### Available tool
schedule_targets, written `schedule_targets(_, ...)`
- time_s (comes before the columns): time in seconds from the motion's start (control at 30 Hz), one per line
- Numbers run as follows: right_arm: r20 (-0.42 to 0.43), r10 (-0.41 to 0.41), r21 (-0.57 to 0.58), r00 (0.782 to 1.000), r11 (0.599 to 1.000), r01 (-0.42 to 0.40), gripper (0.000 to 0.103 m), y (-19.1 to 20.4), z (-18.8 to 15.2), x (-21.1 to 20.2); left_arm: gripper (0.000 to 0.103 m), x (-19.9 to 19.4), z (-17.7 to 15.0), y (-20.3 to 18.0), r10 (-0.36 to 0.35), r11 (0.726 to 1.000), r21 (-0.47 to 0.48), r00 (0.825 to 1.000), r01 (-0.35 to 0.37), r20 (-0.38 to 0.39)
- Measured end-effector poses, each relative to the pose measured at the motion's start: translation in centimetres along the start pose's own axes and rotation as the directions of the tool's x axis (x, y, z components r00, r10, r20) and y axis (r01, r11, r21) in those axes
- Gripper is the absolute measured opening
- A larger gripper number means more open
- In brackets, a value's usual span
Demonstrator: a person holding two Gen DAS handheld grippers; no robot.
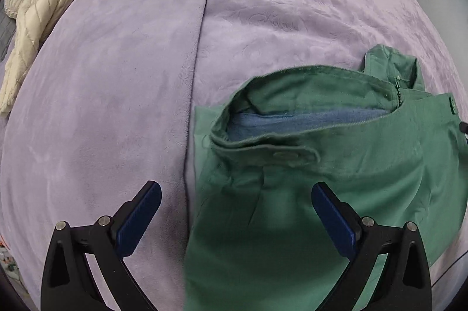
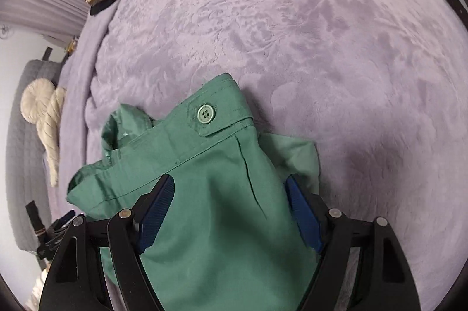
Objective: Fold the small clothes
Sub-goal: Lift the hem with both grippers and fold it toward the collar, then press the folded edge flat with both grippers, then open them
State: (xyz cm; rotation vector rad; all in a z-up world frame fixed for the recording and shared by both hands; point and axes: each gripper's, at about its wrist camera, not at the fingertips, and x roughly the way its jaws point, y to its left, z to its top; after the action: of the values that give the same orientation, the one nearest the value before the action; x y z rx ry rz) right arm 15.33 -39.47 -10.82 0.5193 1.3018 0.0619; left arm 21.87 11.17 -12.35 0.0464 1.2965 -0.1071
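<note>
We are working over the lilac bedspread, where the green trousers are lying waistband-up at about 5 o'clock in the left view, fly gaping, blue lining showing. The left gripper is hovering with jaws wide apart, straddling the trousers' left edge; the right gripper is also spread, cloth passing between its pads, not pinching it. To fold cleanly, we judge, both should be closing on the side seams just below the waistband button.

The shorts lie on the blanket, with a jacket far to their left.
</note>
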Motion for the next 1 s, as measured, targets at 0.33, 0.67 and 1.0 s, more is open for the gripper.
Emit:
schedule_targets(0.33,0.038,-0.066,0.017,0.997,0.998,0.066,0.005,-1.4,0.5,-1.3,0.103,1.6,7.5,0.1,0.164,0.979,-0.136,0.982,-0.150,0.093)
schedule_targets(0.67,0.075,0.006,0.080,0.997,0.997,-0.012,0.048,-3.0,0.2,-2.7,0.103,-0.6,5.6,2.4,-0.001,1.000,0.006,0.998,0.001,0.059)
schedule_targets(1.0,-0.005,-0.082,-0.029,0.997,0.996,0.082,0.006,1.1,1.0,1.5,0.014,1.4,5.7,-1.3,-0.066,0.998,0.022,0.997,0.065,0.048)
